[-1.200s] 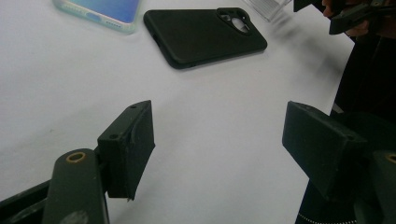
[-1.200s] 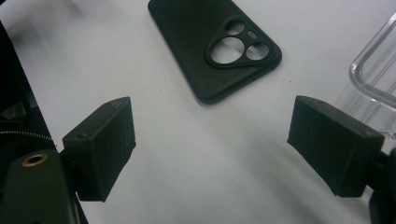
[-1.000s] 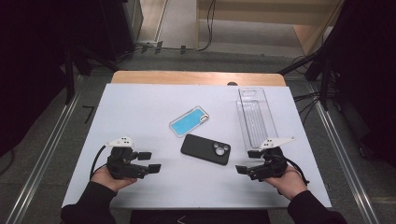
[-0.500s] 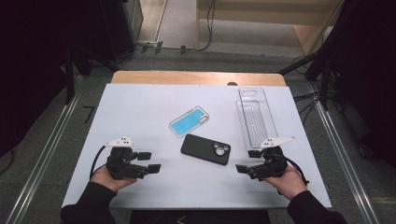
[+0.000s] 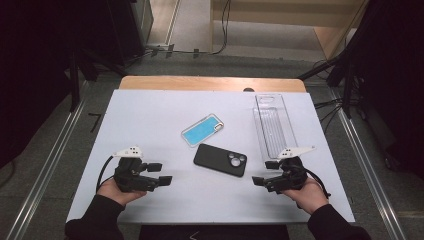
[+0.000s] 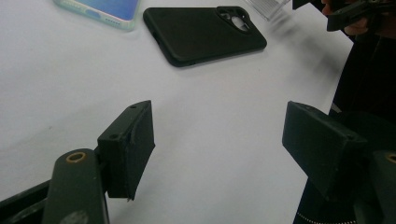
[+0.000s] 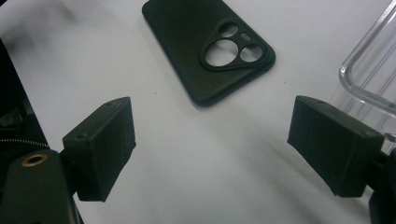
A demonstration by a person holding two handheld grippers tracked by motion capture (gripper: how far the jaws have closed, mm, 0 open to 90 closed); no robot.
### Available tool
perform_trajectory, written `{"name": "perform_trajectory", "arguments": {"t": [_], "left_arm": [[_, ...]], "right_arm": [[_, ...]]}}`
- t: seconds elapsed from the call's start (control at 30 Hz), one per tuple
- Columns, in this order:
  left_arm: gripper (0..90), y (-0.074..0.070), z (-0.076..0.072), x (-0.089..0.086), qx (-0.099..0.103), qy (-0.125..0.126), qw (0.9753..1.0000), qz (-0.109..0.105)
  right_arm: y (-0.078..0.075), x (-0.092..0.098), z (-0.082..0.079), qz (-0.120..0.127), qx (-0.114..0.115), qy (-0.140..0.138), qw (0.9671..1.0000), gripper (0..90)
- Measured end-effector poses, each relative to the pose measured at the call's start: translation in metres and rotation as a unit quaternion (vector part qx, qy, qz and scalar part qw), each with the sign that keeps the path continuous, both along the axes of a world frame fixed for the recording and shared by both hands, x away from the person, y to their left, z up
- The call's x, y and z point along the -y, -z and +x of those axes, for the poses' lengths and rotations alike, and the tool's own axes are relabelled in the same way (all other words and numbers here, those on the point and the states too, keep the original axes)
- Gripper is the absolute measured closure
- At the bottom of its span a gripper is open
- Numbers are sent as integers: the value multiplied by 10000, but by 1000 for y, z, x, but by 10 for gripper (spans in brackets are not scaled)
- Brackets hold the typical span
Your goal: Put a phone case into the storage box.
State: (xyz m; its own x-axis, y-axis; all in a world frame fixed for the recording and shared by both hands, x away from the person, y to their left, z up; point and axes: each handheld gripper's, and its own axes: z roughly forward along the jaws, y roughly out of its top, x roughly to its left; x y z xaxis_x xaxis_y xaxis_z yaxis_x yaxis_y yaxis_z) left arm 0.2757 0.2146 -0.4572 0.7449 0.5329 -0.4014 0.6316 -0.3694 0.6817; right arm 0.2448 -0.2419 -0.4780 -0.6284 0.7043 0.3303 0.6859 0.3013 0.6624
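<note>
A lab or recording workspace is showing here: a white counter [image 5: 150, 115] is standing between metal rails [image 5: 47, 160], cables [image 5: 220, 30] are trailing across the grey floor, and dark stands are crowding the edges.

We looked down on a white rectangular worktop [image 5: 150, 115] whose far edge showed a strip of pale bare wood [image 5: 210, 83]. Under and around it lay a grey carpeted floor [image 5: 60, 150]. Two long metal rails [image 5: 47, 162] ran along that floor, one at each side of the worktop. Beyond the far edge stood light wooden furniture [image 5: 280, 17], and black cables [image 5: 222, 30] trailed over the floor in front of it. Black stands and their thin legs [image 5: 345, 75] rose at both sides. The left and right margins of the room were dark, while the worktop itself was evenly and brightly lit.
</note>
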Motion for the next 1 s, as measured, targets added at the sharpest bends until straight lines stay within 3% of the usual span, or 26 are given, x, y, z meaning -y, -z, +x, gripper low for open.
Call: {"name": "perform_trajectory", "arguments": {"t": [0.17, 0.4, 0.5, 0.73, 1.0], "left_arm": [[255, 0, 0, 0, -9, -3, 10000, 21], [255, 0, 0, 0, -18, -20, 10000, 20], [255, 0, 1, 0, -21, -22, 10000, 20], [255, 0, 1, 0, -25, -24, 10000, 11], [255, 0, 1, -1, -25, -42, 10000, 22]], "right_arm": [[-2, -2, 0, -4, 9, -16, 10000, 131], [-12, -21, -1, 83, 113, -303, 9994, 131], [-14, -23, 0, 132, 126, -269, 9995, 131], [-23, -39, 12, 137, 219, -246, 9994, 131], [-28, -57, 30, 109, 132, -168, 9997, 131]]}}
